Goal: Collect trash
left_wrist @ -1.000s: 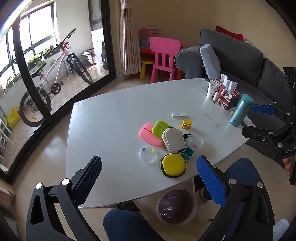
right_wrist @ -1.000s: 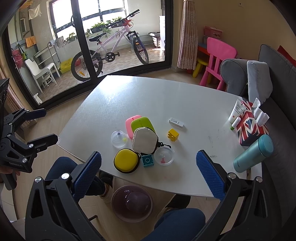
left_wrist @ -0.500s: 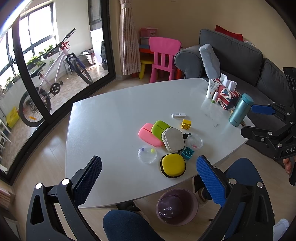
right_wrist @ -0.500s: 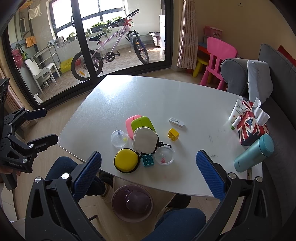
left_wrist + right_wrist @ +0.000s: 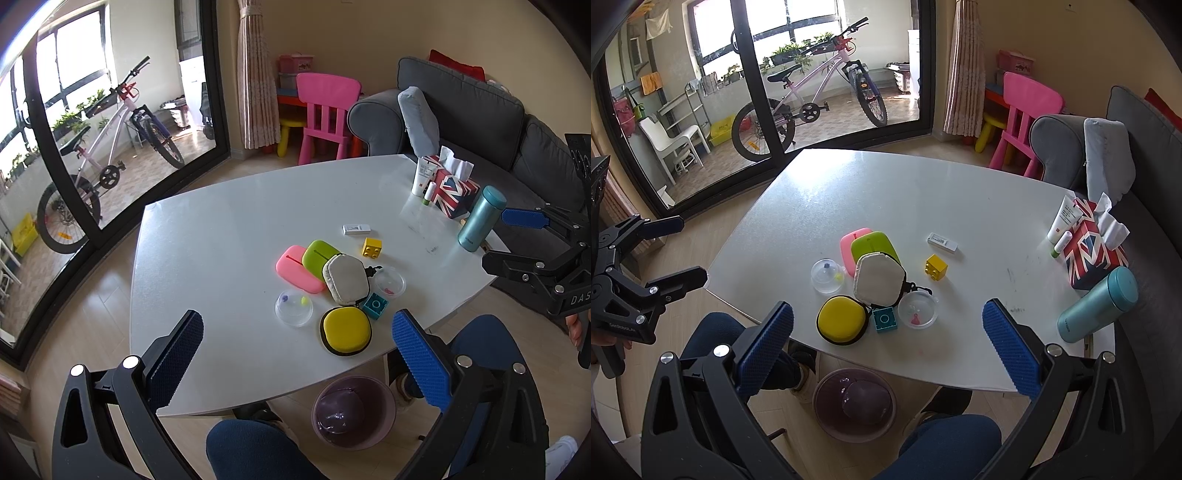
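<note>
In the left wrist view, the left gripper (image 5: 295, 354) is held above the near edge of the white table (image 5: 229, 236), its blue-padded fingers (image 5: 421, 365) spread wide with nothing between them. A cluster of items is seen near the table's front: a yellow round case (image 5: 345, 330), a grey pouch (image 5: 345, 278), a green case (image 5: 318, 254) and a pink case (image 5: 295, 267) overlapping one another. A clear round dish (image 5: 294, 307) with small coloured bits lies just left of the yellow case, and a second clear dish (image 5: 389, 282) lies just right of the grey pouch. A teal block (image 5: 375, 305), a yellow block (image 5: 371, 247) and a small white box (image 5: 356, 229) are also on the table. A purple-lined bin (image 5: 352, 411) stands on the floor under the table's near edge. The right gripper (image 5: 517, 240) is seen at the right, released and empty, near a teal bottle (image 5: 481, 223) and a flag-patterned tissue box (image 5: 452, 188).

In the right wrist view, the right gripper (image 5: 886, 347) is likewise spread open and empty over the table's front edge (image 5: 923, 373). The same cluster is shown between its fingers, with the yellow round case (image 5: 842, 319) nearest and the dishes (image 5: 827, 276) on either side of the grey pouch (image 5: 879, 278). The bin (image 5: 855, 404) is seen below, beside the person's knee (image 5: 953, 439). The left gripper (image 5: 661, 254) is seen at the left, off the table, open.
</note>
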Available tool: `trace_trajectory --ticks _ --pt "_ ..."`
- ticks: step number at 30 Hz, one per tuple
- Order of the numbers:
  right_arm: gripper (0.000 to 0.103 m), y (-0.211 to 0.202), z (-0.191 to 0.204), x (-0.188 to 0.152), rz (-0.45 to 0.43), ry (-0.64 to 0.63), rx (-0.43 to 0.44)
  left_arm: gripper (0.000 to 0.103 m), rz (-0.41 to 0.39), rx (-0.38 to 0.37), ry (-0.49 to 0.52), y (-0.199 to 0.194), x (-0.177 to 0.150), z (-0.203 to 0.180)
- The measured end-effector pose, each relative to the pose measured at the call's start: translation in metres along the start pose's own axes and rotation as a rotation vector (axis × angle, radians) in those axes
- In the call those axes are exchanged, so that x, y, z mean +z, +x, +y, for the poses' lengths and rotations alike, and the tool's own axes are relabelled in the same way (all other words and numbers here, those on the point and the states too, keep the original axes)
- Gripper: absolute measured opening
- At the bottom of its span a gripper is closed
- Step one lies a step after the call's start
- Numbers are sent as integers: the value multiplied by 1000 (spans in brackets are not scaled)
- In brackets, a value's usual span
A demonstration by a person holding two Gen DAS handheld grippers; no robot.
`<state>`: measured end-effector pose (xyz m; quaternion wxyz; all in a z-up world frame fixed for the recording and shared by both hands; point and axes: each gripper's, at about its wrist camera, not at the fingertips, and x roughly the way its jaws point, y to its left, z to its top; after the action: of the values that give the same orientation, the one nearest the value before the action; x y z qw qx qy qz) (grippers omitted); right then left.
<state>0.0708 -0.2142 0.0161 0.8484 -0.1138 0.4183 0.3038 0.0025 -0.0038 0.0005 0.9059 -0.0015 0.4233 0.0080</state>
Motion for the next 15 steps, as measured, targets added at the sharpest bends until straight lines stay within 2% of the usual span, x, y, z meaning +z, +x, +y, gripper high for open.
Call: trace_trajectory --ticks 8,15 --pt "100 5 -1 -2 8 3 2 98 0 0 -1 0 0 0" --pt "100 30 -5 -2 34 11 8 98 10 0 -6 5 -2 -3"
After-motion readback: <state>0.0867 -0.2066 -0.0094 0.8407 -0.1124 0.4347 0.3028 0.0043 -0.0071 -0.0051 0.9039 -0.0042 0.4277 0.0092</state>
